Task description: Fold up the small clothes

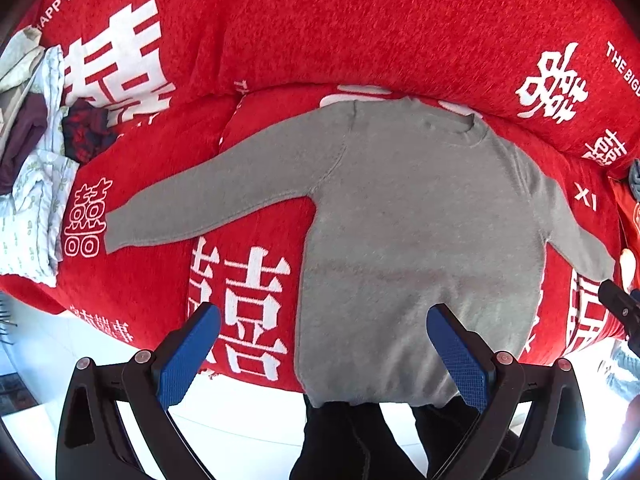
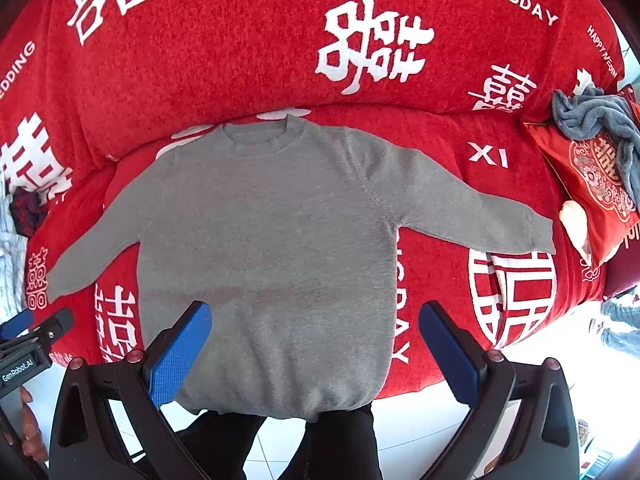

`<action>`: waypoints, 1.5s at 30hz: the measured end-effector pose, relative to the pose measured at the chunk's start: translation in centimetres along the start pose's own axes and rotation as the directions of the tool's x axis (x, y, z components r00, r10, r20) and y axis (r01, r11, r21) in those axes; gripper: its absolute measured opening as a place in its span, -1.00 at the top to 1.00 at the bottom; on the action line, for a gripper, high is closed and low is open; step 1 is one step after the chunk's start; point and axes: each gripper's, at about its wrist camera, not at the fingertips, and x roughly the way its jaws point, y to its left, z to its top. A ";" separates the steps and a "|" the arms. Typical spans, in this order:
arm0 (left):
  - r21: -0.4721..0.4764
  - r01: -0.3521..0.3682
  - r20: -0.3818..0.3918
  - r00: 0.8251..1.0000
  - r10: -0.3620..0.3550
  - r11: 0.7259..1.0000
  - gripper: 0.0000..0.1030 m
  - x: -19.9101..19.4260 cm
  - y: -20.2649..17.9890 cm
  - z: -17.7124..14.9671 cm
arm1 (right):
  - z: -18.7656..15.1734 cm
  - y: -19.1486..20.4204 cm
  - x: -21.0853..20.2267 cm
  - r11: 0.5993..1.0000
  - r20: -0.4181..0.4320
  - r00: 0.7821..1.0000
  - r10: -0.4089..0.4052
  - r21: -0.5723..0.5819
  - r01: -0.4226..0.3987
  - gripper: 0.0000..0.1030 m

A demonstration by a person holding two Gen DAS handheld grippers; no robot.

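A small grey sweater (image 1: 404,216) (image 2: 272,240) lies flat on a red sofa seat (image 1: 160,272), both sleeves spread out to the sides and the hem hanging over the front edge. My left gripper (image 1: 324,340) hovers open above the hem's left part, its blue pads (image 1: 188,356) wide apart and holding nothing. My right gripper (image 2: 316,340) is open too, above the hem's middle, with blue pads (image 2: 180,356) empty. The right gripper's tip (image 1: 618,304) shows at the left wrist view's right edge, and the left gripper's body (image 2: 28,344) at the right wrist view's left edge.
The red cover (image 2: 240,60) with white characters drapes the sofa back. A pile of clothes (image 1: 36,168) sits at the sofa's left end. A red cushion (image 2: 592,184) with a grey cloth (image 2: 596,116) on it lies at the right end. A person's dark legs (image 2: 280,448) stand on white floor below.
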 end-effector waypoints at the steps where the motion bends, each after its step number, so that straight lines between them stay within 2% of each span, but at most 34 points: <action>1: -0.002 0.000 -0.005 1.000 0.000 1.000 -1.00 0.2 0.2 -0.1 | -0.1 0.2 0.3 1.000 -0.008 1.000 -0.003 -0.001 0.003 -1.00; 7: -0.029 -0.011 -0.027 1.000 0.010 1.000 -1.00 1.1 1.6 -0.9 | -0.5 1.4 1.2 1.000 -0.042 0.999 -0.001 -0.029 0.000 -1.00; 19: -0.117 -0.001 -0.050 0.999 -0.005 0.993 -1.00 2.9 4.8 -0.9 | -0.3 4.0 2.0 0.996 -0.048 0.999 -0.021 -0.092 0.016 -1.00; 31: -0.220 -0.044 -0.132 0.991 0.015 0.975 -1.00 10.4 11.1 -0.3 | -0.9 7.3 6.7 0.992 -0.093 0.995 -0.026 -0.122 0.015 -1.00; 35: -0.256 -0.045 -0.141 0.990 0.009 0.966 -1.00 13.4 12.6 0.3 | -0.9 10.3 9.3 0.975 -0.102 0.995 -0.021 -0.221 -0.002 -1.00; 39: -0.329 -0.004 -0.126 0.991 -0.040 0.944 -1.00 16.6 14.3 1.1 | -1.3 12.9 11.6 0.962 -0.123 0.992 0.007 -0.269 -0.040 -1.00; 40: -0.357 0.032 -0.103 0.992 -0.073 0.934 -1.00 17.3 15.0 1.4 | -1.4 13.6 12.1 0.959 -0.125 0.992 0.013 -0.279 -0.048 -1.00; 45: -0.490 0.198 0.034 0.977 -0.209 0.849 -1.00 20.1 18.8 2.0 | -2.5 16.8 14.1 0.931 -0.131 0.990 0.057 -0.352 -0.101 -1.00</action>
